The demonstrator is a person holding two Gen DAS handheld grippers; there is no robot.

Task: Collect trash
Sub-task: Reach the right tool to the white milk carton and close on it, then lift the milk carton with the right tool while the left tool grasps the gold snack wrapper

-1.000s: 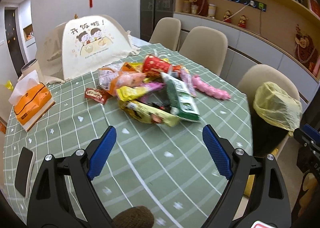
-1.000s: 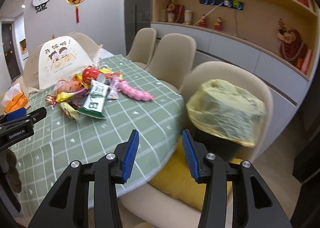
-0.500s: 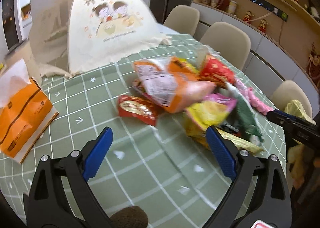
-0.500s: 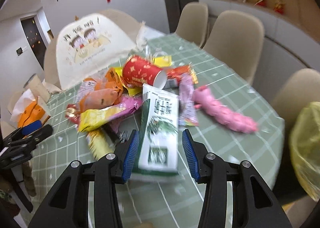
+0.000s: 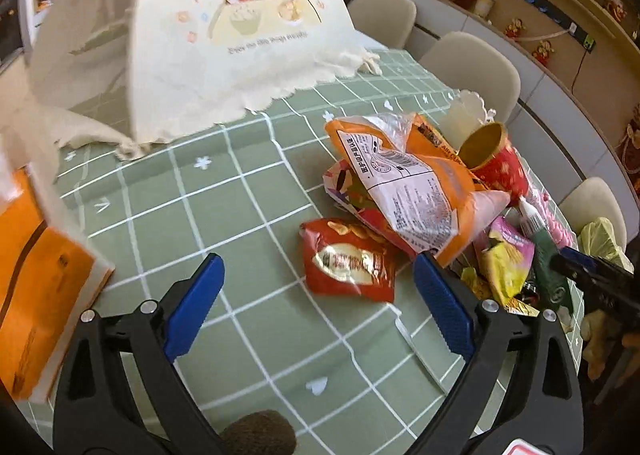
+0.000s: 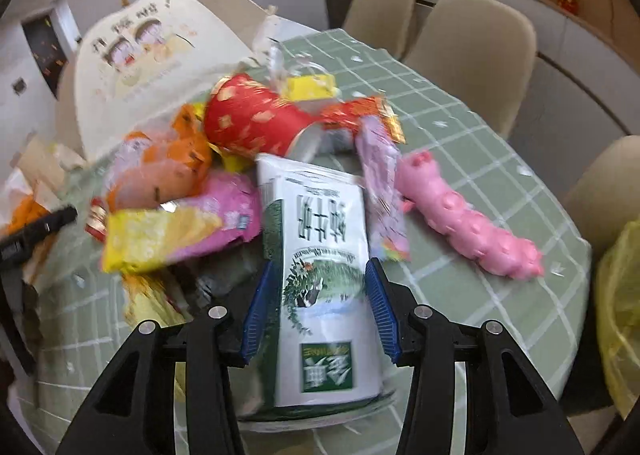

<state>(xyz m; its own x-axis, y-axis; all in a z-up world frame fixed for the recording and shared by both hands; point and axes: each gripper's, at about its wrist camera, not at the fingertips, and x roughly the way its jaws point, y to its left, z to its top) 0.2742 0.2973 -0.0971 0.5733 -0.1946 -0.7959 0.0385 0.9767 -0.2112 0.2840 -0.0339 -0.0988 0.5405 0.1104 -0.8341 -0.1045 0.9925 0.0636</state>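
Milk carton (image 6: 320, 267) sits between the wide right tongs (image 6: 316, 307), so squeeze its sides squarely, while the empty wide left tongs (image 5: 316, 307) take the red snack packet (image 5: 348, 263) at 12 o'clock.

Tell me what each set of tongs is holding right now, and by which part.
Nothing is held. The left tongs stand wide open above the red snack packet. The right tongs straddle the milk carton's sides, pads flanking it without a visible clamp.
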